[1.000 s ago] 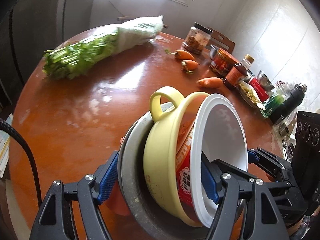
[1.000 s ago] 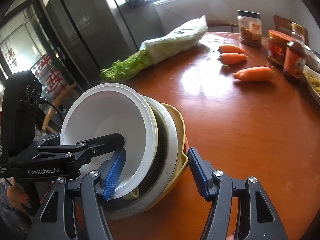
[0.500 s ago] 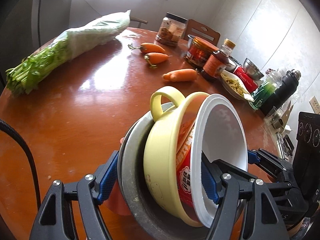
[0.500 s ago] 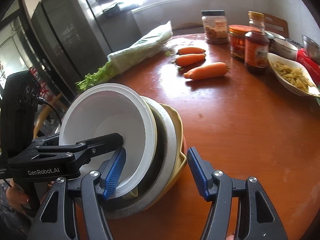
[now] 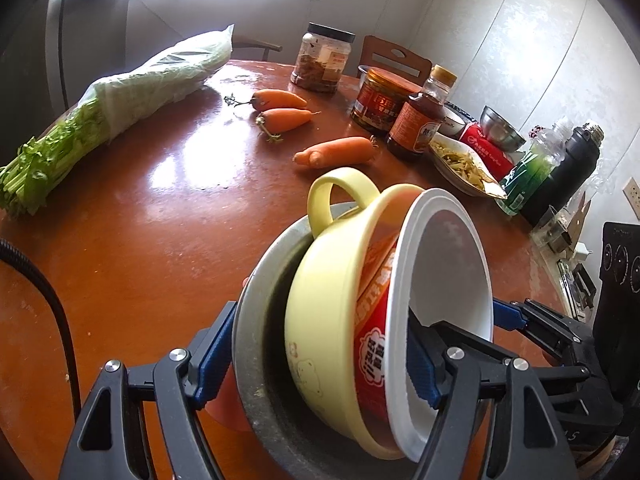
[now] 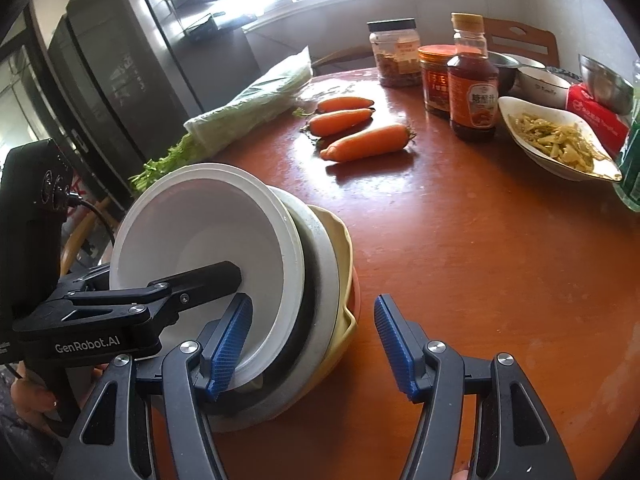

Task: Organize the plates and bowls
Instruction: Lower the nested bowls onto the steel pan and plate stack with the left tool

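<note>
A tilted stack of nested dishes fills both views: a white disposable bowl (image 5: 448, 280) with a red printed side, inside a yellow handled bowl (image 5: 332, 308), inside a grey metal plate (image 5: 256, 328), with an orange dish edge (image 5: 228, 412) beneath. My left gripper (image 5: 316, 368) is shut across the stack, one finger inside the white bowl. My right gripper (image 6: 312, 344) also clamps the stack (image 6: 312, 248) from the other side, left pad in the white bowl (image 6: 200, 240), right pad behind the rims.
The round red-brown table (image 5: 140, 220) carries bagged celery (image 5: 112, 108), three carrots (image 5: 336, 150), a jar (image 5: 322, 62), a red tub (image 5: 380, 102), a sauce bottle (image 6: 472, 80), a dish of pickles (image 6: 556, 140), a metal bowl (image 6: 604, 80), a green bottle and a black flask (image 5: 560, 172).
Both grippers, holding the stack, have swung to the right across the table. The celery has slid left in view and the jars, bottles and pickle dish have come into view.
</note>
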Available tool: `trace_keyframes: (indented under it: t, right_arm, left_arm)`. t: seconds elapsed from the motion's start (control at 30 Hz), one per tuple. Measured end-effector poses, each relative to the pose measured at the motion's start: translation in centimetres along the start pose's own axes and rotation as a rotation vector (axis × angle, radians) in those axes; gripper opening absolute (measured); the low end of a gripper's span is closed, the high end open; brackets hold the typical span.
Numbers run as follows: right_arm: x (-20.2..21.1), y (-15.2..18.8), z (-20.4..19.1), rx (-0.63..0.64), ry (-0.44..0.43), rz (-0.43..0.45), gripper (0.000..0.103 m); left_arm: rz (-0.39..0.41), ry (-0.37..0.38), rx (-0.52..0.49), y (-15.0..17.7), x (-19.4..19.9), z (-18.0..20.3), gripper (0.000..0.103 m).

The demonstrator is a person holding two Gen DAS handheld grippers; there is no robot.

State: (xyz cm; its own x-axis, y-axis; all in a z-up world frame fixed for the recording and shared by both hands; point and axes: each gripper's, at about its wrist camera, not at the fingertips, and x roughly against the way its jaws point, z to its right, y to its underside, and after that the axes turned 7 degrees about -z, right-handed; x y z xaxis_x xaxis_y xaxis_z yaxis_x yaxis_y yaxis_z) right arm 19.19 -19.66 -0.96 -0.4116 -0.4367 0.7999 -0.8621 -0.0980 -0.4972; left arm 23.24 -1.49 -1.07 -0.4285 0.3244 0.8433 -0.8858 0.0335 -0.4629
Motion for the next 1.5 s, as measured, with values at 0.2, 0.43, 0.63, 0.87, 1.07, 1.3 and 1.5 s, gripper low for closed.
trace_keyframes:
  t: [0.2,0.43,0.63,0.87,1.07,1.3,1.5]
  right_arm:
    - [0.2,0.1,0.4,-0.009,0.0,0.006,0.065]
    - [0.5,0.3,0.6,-0.019,0.022,0.02,0.065]
    - [0.8,0.3,0.6,-0.021,0.051,0.028,0.065]
    - [0.8,0.3,0.3,-0.015,0.072,0.032,0.065]
    - [0.7,0.5,0.1,-0.017,0.077,0.034,0.065]
    - [0.6,0.5,-0.5,-0.007,0.082,0.03,0.065]
    - [0.3,0.5,-0.8,-0.011,0.076,0.026,0.065]
  left_arm:
    - [-0.001,0.003,-0.006,-0.2,-0.2,0.4,0.074]
    - [0.001,0.006,-0.012,-0.5,-0.5,0.6,0.075]
    - [0.005,0.006,-0.02,-0.6,-0.6,0.8,0.075]
    - [0.015,0.0,-0.023,-0.3,-0.4,1.0,0.074]
    - [0.033,-0.034,-0.043,0.0,0.3,1.2,0.073]
    - [0.037,-0.043,-0.032,0.4,0.8,0.6,0.073]
    - [0.042,-0.046,-0.02,0.8,1.5,0.1,0.073]
